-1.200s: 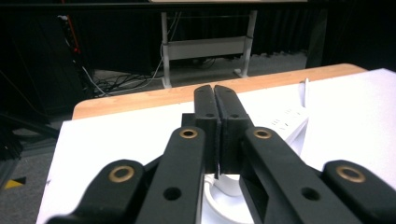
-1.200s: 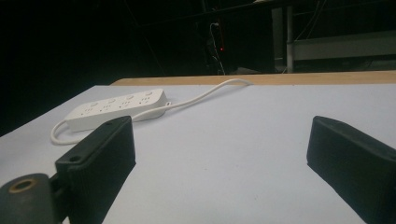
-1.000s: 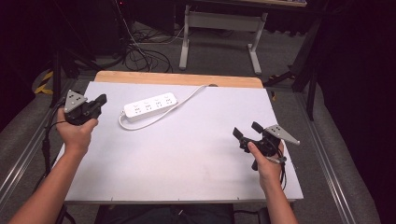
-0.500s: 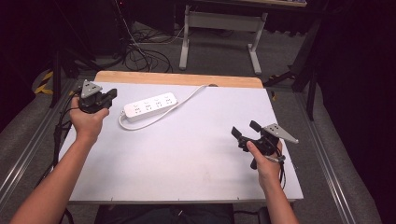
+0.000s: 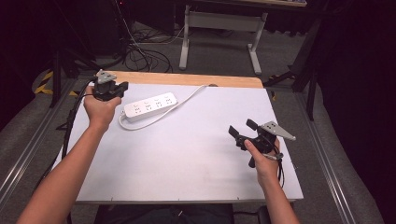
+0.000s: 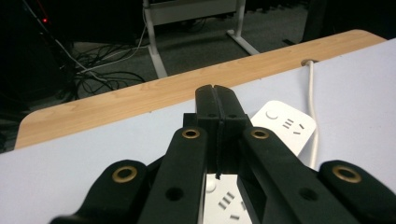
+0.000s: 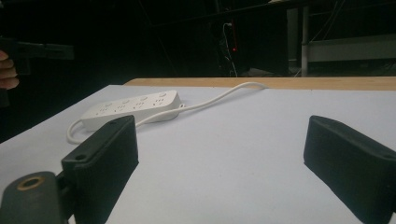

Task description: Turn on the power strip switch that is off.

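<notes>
A white power strip (image 5: 149,106) lies on the white table top (image 5: 187,154) at the back left, its white cable (image 5: 194,92) running to a hole in the wooden back edge. My left gripper (image 5: 122,87) hovers just left of the strip's near end, jaws pressed together with nothing between them; in the left gripper view my left gripper (image 6: 216,100) sits above the power strip (image 6: 285,126). My right gripper (image 5: 239,129) is held at the front right, jaws wide apart and empty. In the right gripper view the power strip (image 7: 133,108) lies far ahead to the left.
A wooden strip (image 5: 187,79) borders the table's far side. Behind it stand a desk frame (image 5: 219,28) and loose cables (image 5: 140,51) on the grey floor. Metal rails (image 5: 327,158) run along both sides of the table.
My left gripper has moved away from me and rightward, toward the power strip's near end. My right gripper has stayed almost still.
</notes>
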A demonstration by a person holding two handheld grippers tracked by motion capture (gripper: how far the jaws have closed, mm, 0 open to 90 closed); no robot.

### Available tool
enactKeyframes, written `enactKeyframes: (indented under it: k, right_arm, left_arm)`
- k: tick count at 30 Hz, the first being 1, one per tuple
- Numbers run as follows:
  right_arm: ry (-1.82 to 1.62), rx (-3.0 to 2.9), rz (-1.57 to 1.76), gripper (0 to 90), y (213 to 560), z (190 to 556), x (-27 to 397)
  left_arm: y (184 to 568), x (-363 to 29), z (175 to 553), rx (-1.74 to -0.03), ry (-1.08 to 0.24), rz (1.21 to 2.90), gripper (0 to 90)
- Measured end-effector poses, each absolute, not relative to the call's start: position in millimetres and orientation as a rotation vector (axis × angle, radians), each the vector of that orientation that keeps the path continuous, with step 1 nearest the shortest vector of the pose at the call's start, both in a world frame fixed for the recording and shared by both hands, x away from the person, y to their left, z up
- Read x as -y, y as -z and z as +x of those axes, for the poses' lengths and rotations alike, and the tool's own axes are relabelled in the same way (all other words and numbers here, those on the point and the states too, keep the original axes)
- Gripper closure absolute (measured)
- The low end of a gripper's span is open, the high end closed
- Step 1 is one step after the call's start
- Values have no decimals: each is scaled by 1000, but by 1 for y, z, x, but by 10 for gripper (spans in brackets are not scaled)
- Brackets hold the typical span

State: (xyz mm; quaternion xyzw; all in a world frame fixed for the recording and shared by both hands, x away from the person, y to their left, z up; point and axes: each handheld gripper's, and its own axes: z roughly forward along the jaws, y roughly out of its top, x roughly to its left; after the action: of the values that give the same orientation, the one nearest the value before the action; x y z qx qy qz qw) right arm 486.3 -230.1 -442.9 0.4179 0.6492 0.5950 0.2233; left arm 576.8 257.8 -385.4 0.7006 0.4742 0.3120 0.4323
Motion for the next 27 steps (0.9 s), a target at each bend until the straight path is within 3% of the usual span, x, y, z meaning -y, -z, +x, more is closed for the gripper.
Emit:
enactKeyframes:
  k: [21,27]
  right_arm:
    - [-1612,-1835,1143,114,442,487,226]
    - [-1610,-1839,1150,105,442,488,225]
  left_arm:
    - [382,-196,622,-1184,-730,1951,900]
    - [391,-188,633,-1221,-652,1979,899]
